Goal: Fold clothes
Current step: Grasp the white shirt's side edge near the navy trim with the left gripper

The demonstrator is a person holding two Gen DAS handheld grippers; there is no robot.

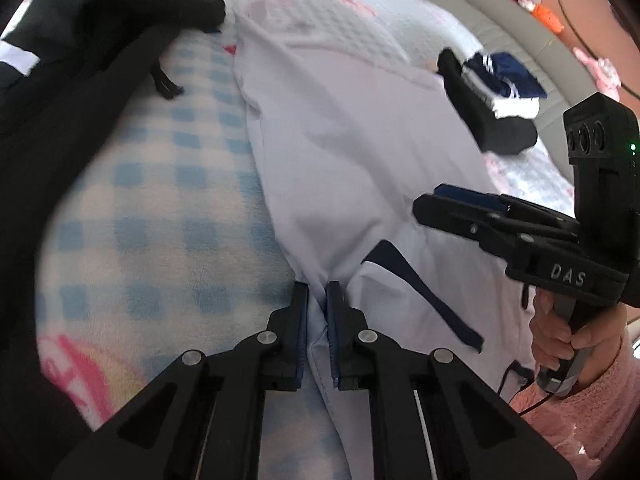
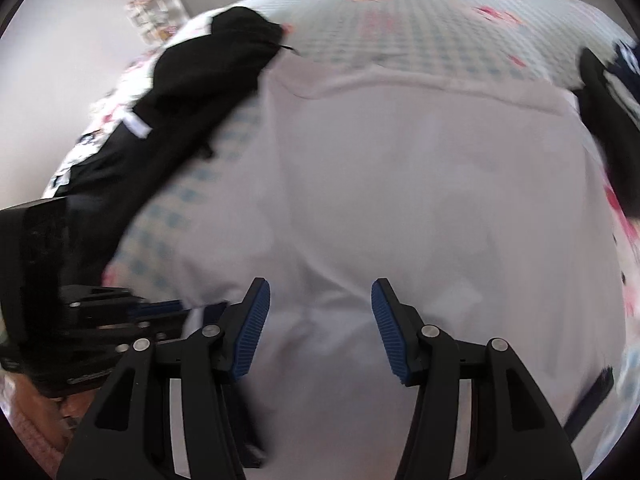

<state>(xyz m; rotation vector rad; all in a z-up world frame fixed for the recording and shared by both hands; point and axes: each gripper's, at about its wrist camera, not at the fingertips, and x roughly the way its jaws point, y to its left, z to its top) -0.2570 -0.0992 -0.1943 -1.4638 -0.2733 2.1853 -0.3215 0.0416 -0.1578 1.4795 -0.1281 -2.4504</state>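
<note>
A white garment with dark navy trim (image 1: 352,152) lies spread on a blue-checked blanket (image 1: 160,200); it fills the right wrist view (image 2: 420,184). My left gripper (image 1: 318,292) is shut on a bunched edge of the white garment near me. My right gripper (image 2: 320,300) is open and empty, hovering just above the white cloth; it shows in the left wrist view (image 1: 436,200) at the right, held by a hand in a pink sleeve. My left gripper shows at the lower left of the right wrist view (image 2: 176,308).
A black garment with a white stripe (image 1: 80,52) lies along the left of the bed (image 2: 192,92). A pile of black, navy and white clothes (image 1: 492,92) sits at the far right (image 2: 608,92). A grey padded bed edge (image 1: 520,36) runs behind it.
</note>
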